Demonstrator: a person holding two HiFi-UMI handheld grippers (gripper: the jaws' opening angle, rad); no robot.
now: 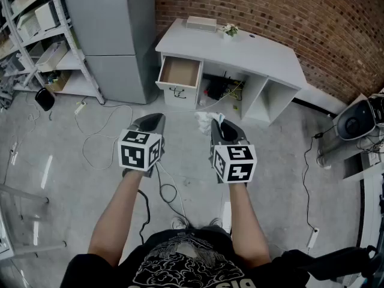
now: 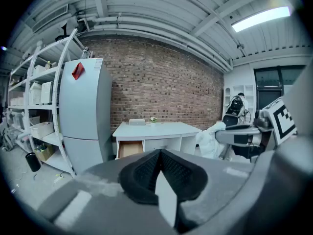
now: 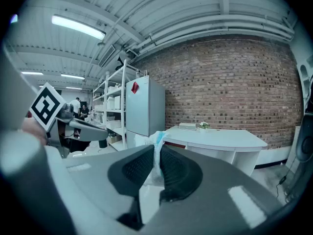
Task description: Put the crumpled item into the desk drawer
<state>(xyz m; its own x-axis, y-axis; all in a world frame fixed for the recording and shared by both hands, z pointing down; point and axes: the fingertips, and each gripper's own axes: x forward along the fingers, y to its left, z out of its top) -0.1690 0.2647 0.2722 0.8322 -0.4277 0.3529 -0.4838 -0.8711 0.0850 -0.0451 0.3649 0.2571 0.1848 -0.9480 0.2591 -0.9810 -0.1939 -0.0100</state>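
The white desk (image 1: pixel 264 57) stands against a brick wall (image 1: pixel 288 11) on a grey floor (image 1: pixel 60 182), with its drawer (image 1: pixel 180 72) open. The right gripper (image 1: pixel 219 125) is clamped on the crumpled item (image 1: pixel 206 121). The left gripper (image 1: pixel 152 121) has its jaws together and holds nothing.

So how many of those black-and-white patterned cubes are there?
2. The left cube sits on the left gripper. The right cube sits on the right gripper, which grips the crumpled item. None looks hidden.
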